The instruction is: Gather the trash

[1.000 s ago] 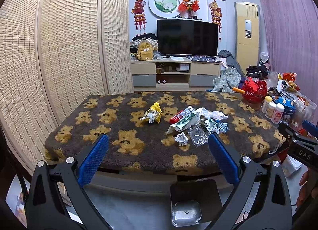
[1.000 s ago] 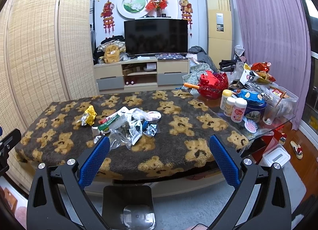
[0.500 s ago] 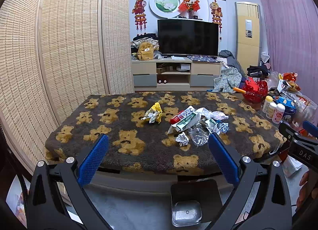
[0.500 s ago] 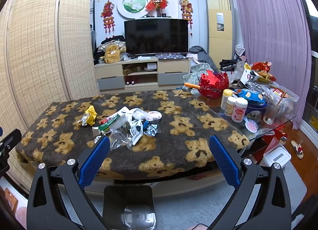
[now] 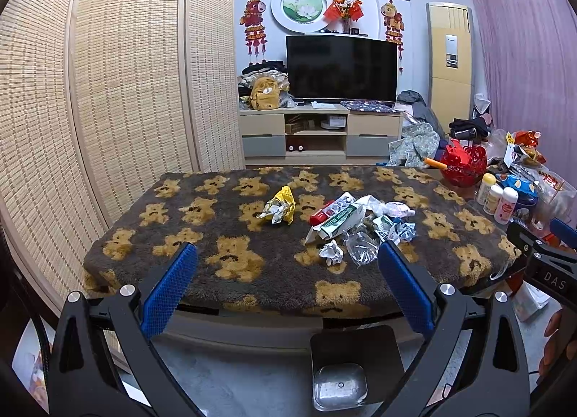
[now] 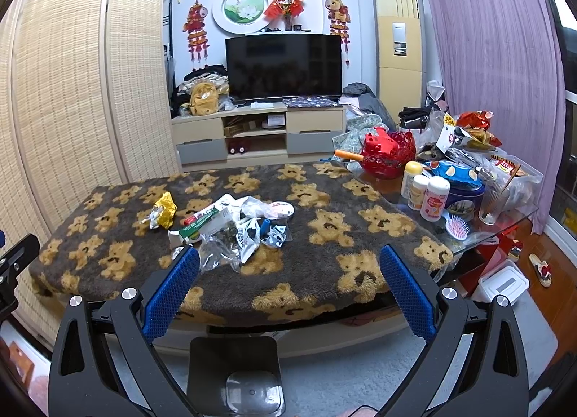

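On the desk (image 5: 230, 273), covered by a bear-print blanket, a crumpled yellow wrapper (image 5: 279, 207) lies left of a heap of trash (image 5: 357, 226). The left hand-held gripper (image 5: 286, 265) hangs spread wide and empty short of the near edge, with the heap ahead, rightward. The right hand-held gripper (image 6: 288, 267), equally agape, sees the heap (image 6: 234, 226) ahead-left. A black bin (image 6: 234, 373) stands on the floor below.

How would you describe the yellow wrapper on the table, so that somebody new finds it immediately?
Find the low table under the bear blanket, in front of the television. Most trash lies heaped near its middle. The yellow wrapper lies alone just left of that heap, crumpled, the only bright yellow piece.
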`<state>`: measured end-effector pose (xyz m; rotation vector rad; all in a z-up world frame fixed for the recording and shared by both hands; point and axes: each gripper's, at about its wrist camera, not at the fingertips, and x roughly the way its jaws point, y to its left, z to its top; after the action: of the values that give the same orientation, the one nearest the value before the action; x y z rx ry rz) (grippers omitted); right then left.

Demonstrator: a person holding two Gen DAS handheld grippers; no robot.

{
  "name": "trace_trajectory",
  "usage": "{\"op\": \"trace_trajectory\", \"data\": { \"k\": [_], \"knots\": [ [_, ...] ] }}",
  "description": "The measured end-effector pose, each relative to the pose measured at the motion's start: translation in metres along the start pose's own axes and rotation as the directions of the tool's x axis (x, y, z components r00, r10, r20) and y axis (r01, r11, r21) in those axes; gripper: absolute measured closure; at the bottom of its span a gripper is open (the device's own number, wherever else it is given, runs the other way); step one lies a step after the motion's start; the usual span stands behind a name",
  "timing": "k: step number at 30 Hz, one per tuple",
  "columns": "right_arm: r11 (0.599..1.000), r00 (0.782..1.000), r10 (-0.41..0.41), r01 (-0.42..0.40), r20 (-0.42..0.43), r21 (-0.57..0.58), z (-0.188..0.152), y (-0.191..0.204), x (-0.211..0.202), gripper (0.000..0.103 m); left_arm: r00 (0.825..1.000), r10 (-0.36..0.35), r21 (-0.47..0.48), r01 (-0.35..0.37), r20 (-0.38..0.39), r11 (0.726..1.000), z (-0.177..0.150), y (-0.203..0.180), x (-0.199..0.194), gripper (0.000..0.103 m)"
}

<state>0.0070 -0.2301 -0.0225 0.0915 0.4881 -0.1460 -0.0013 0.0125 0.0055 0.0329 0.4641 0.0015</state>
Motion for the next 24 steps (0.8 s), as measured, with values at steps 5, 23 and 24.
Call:
{"op": "trace_trajectory", "data": {
  "k": [5,23,24],
  "knots": [
    [1.0,1.0,-0.002,0.002,0.001,0.002,0.0,-0.001,0.0,0.003,1.0,0.002,-0.001,-0.002,0.001,1.0,0.0,0.002,0.001,0.008],
    [1.0,0.999,0.006,-0.006,-0.048,0.004,0.006,-0.001,0.033,0.003,0.999,0.002,0.001,-0.002,-0.04,1.0,-0.002,0.008,0.034,0.008],
    [1.0,0.998,0.007,-0.007,-0.057,0.005,0.005,-0.001,0.037,0.003,0.999,0.004,-0.001,-0.004,-0.049,1.0,-0.003,0.008,0.04,0.008]
  ]
}}
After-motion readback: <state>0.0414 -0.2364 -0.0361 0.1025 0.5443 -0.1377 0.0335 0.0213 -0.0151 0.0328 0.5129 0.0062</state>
